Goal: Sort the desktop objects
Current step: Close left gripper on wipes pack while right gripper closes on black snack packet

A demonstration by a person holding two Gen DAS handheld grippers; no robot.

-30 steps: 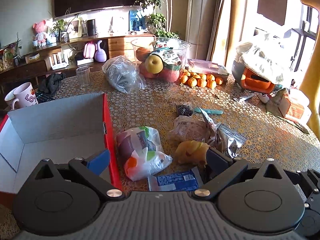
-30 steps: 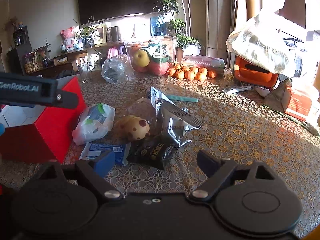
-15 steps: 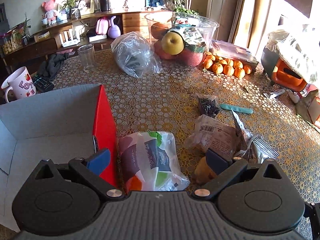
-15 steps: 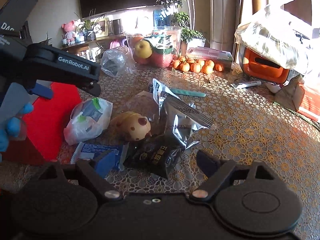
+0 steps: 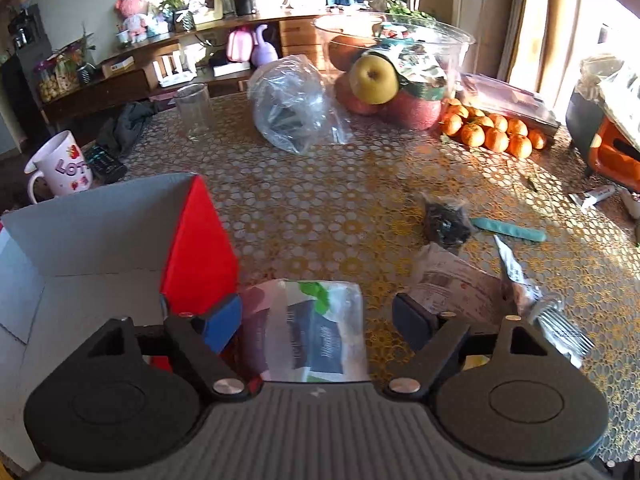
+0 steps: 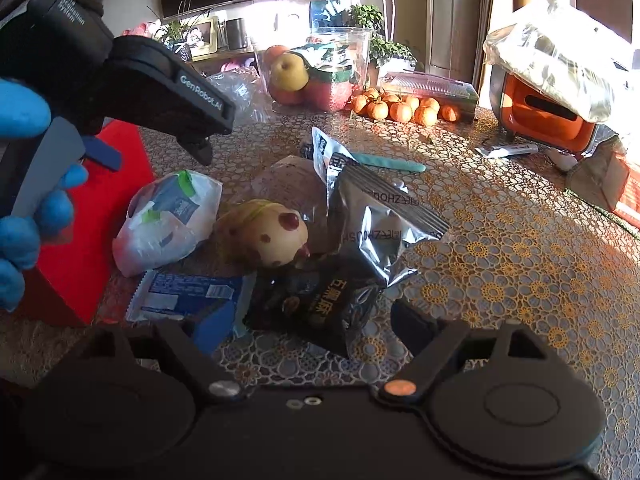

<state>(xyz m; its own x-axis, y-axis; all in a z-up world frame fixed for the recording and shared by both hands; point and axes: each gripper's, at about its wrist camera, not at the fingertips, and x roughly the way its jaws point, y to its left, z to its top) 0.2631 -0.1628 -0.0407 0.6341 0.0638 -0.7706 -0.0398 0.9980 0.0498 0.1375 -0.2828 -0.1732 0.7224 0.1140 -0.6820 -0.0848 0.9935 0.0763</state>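
Your left gripper point(image 5: 318, 320) hangs over one white plastic pouch point(image 5: 308, 328) printed in dark blue, maroon and green. Its jaws are closing with the pouch between them, but the pads do not yet press on it. The pouch lies on the patterned tabletop point(image 5: 320, 208), just beside the red wall of one open box point(image 5: 196, 248) with a grey inside.

Your right gripper point(image 6: 312, 320) stands released, with nothing clamped. Just ahead of it lie one black snack packet point(image 6: 316, 304) with gold lettering, one blue-and-white wrapper point(image 6: 188, 296), one crumpled silver foil bag point(image 6: 376, 216) and one tan spotted toy point(image 6: 264, 232), all crowded together. In that view your blue-gloved left hand point(image 6: 24, 184) holds the left gripper above the pouch.

Farther back you have one clear bowl point(image 5: 396, 60) of fruit, about nine small oranges point(image 5: 492, 132), one glass point(image 5: 193, 112), one mug point(image 5: 60, 168) and one teal stick point(image 5: 508, 230).
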